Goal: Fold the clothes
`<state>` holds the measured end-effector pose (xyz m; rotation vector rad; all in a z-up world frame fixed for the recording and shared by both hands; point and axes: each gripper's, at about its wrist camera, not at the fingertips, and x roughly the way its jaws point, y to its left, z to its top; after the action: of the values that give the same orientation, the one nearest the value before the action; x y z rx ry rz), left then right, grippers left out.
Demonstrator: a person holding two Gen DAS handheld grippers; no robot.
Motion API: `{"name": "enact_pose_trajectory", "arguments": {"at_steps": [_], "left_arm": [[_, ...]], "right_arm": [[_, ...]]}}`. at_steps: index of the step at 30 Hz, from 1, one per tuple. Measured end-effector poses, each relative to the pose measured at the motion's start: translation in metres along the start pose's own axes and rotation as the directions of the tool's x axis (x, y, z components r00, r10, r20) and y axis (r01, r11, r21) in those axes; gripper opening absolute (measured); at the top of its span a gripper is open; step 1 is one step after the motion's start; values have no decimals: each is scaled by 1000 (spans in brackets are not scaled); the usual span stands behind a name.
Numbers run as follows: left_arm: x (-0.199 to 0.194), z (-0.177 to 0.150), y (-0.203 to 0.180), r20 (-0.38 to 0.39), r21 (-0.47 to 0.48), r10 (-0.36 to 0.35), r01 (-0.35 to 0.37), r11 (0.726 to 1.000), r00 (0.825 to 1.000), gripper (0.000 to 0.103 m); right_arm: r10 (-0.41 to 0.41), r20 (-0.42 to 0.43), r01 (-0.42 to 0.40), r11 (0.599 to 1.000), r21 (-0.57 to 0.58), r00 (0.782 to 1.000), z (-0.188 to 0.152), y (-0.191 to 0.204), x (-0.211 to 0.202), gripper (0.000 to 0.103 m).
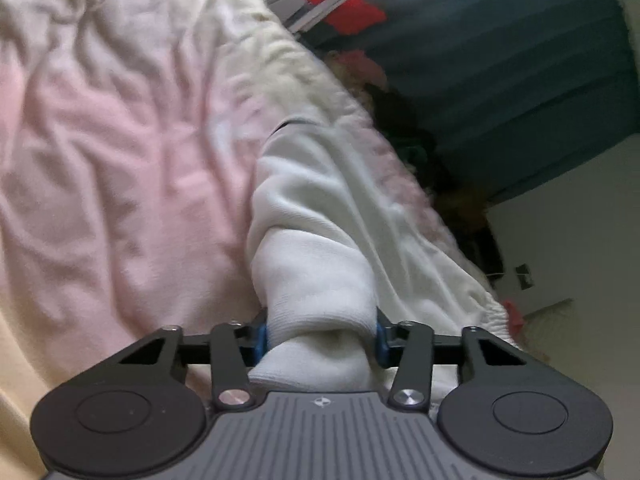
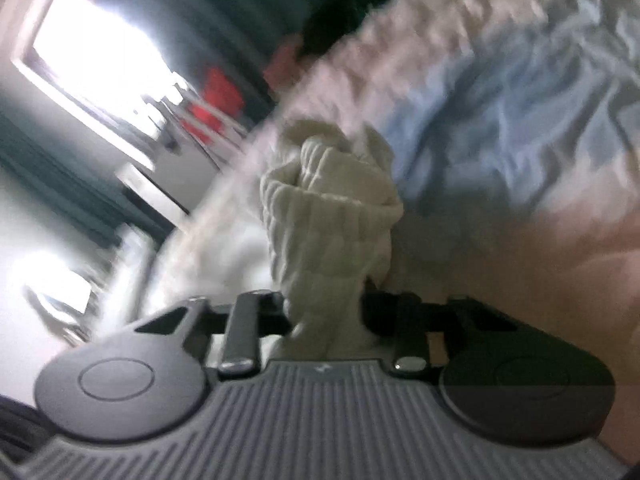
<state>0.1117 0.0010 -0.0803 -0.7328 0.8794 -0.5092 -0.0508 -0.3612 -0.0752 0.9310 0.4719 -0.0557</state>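
A white sweatshirt with ribbed cuffs lies stretched over a wrinkled pink and cream bedsheet. My left gripper is shut on a ribbed edge of the white sweatshirt, and the cloth runs away from it across the bed. My right gripper is shut on another ribbed cuff of the same white sweatshirt, which bunches up just past the fingers. The right wrist view is blurred. The sheet there looks blue and pink.
A dark teal curtain hangs beyond the bed's far edge. A drying rack with red cloth stands near it. A bright window shows in the right wrist view. Dark clutter lies beside the bed.
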Motion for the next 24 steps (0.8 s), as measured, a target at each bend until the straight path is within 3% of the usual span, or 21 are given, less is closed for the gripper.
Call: {"name": "enact_pose_trajectory", "arguments": {"at_steps": [2, 6, 9, 14, 17, 20, 23, 24], "left_arm": [[-2, 8, -24, -2, 7, -60, 60, 998, 998, 43], [26, 31, -91, -21, -6, -164, 164, 987, 986, 41], [81, 42, -155, -35, 47, -190, 192, 980, 981, 40], [191, 44, -250, -54, 192, -206, 213, 958, 977, 40], [250, 37, -277, -77, 192, -221, 232, 954, 972, 40], [303, 27, -287, -88, 202, -232, 246, 948, 969, 40], [348, 9, -279, -137, 257, -180, 211, 943, 974, 41], [358, 2, -270, -160, 285, -162, 203, 937, 974, 41]], "right_arm": [[56, 43, -55, 998, -31, 997, 15, 21, -26, 31], [79, 139, -67, 994, -87, 987, 72, 41, -65, 31], [56, 193, -41, 996, -83, 980, 123, 35, -80, 31], [-39, 300, 52, 998, -38, 953, 218, -12, -80, 31], [-83, 372, 108, 993, -46, 924, 258, -42, -67, 31], [-88, 442, 130, 989, -66, 893, 277, -71, -52, 31], [-162, 479, 206, 978, -40, 863, 272, -109, -27, 32], [-190, 467, 223, 975, -16, 864, 262, -125, -21, 32]]}}
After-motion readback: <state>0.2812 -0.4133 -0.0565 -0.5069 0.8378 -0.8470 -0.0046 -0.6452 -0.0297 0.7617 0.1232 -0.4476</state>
